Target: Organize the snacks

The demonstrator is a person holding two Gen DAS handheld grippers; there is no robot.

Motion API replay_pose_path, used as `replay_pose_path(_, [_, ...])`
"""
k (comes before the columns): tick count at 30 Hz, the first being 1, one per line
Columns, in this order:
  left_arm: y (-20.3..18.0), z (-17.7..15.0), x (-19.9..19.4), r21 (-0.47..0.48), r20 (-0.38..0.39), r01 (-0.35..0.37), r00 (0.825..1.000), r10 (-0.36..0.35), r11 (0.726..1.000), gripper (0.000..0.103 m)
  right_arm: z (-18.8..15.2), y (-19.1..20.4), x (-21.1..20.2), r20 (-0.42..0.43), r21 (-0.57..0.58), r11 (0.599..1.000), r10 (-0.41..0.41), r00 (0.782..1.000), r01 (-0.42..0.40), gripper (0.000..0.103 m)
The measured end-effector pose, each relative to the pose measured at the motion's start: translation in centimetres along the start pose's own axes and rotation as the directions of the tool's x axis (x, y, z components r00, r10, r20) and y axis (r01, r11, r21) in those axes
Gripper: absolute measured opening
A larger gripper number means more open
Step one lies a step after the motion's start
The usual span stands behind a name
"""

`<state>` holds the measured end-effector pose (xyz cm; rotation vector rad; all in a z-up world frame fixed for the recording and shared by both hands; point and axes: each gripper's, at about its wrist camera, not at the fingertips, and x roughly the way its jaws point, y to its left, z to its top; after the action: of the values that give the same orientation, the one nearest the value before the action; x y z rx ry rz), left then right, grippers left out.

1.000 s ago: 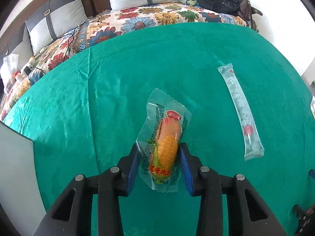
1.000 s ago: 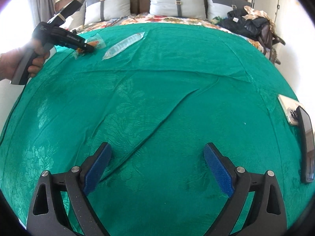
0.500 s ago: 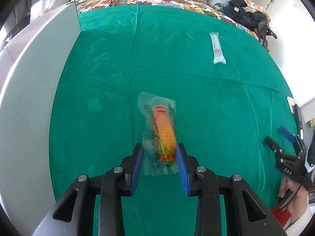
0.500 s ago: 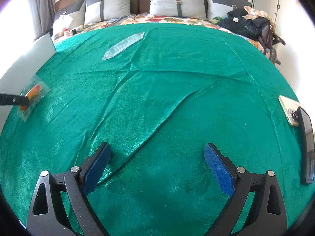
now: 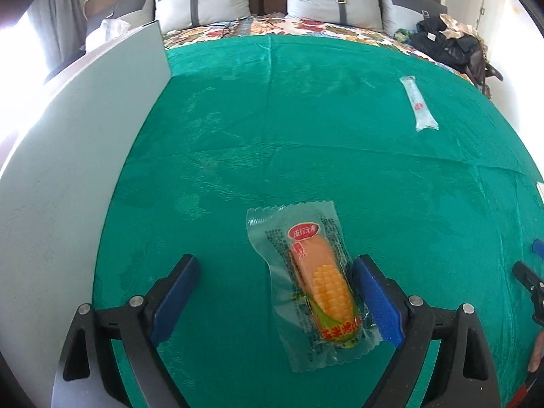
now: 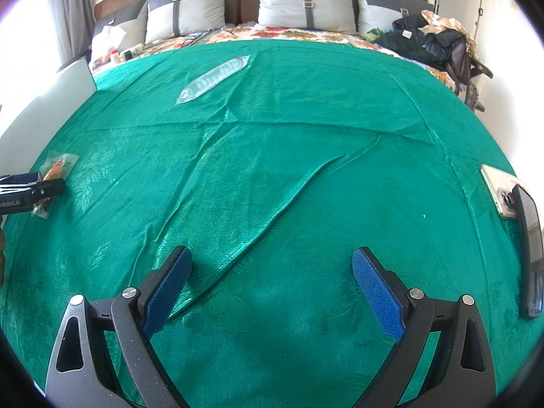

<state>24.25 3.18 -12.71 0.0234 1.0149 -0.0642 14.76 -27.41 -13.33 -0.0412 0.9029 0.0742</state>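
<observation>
A clear packet with a yellow corn-shaped snack point(image 5: 316, 282) lies on the green cloth point(image 5: 306, 136). It sits between the fingers of my left gripper point(image 5: 275, 265), close against the right pad; the jaws are opening and the left pad stands well off it. The right wrist view shows the same corn packet point(image 6: 56, 170) at the far left, under the left gripper point(image 6: 40, 187). A long clear snack packet point(image 5: 418, 103) rests at the far right, and in the right wrist view this long packet point(image 6: 214, 80) lies far left of centre. My right gripper point(image 6: 272, 258) is open over bare cloth.
A white board point(image 5: 68, 170) stands along the cloth's left side. At the right edge lie a phone point(image 6: 499, 190) and a dark flat object point(image 6: 530, 248). Behind the cloth are a floral bedspread, grey pillows point(image 6: 306, 3) and dark clothes point(image 6: 428, 40). The cloth is creased in the middle.
My left gripper carried the corn packet from near the long packet toward the white board, then its jaws spread and let the packet go onto the cloth. The right gripper stayed still.
</observation>
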Motion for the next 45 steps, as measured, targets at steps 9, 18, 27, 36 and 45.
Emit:
replay_pose_path(9, [2.5, -1.2, 0.2, -0.023, 0.066, -0.018, 0.998, 0.019, 1.000, 0.103, 0.0, 0.0, 0.0, 0.000, 0.000, 1.000, 0.000, 1.000, 0.000, 0.097])
replay_pose_path(18, [2.7, -1.2, 0.1, -0.026, 0.073, -0.011, 0.997, 0.013, 1.000, 0.103, 2.8, 0.0, 0.2, -0.040, 0.130, 0.991, 0.030, 0.999, -0.024, 0.097])
replay_pose_path(27, [2.7, -1.3, 0.1, -0.026, 0.073, -0.011, 0.997, 0.013, 1.000, 0.103, 18.5, 7.8, 8.6, -0.005, 0.098, 0.993, 0.069, 0.998, -0.068, 0.095])
replay_pose_path(36, [2.6, -1.3, 0.2, -0.027, 0.074, -0.012, 0.997, 0.014, 1.000, 0.103, 18.2, 8.1, 12.1, -0.133, 0.029, 0.999, -0.025, 0.991, 0.029, 0.019])
replay_pose_path(45, [2.6, -1.3, 0.1, -0.026, 0.074, -0.012, 0.997, 0.014, 1.000, 0.103, 11.2, 5.6, 3.2, -0.107, 0.008, 0.990, 0.140, 0.984, -0.140, 0.019])
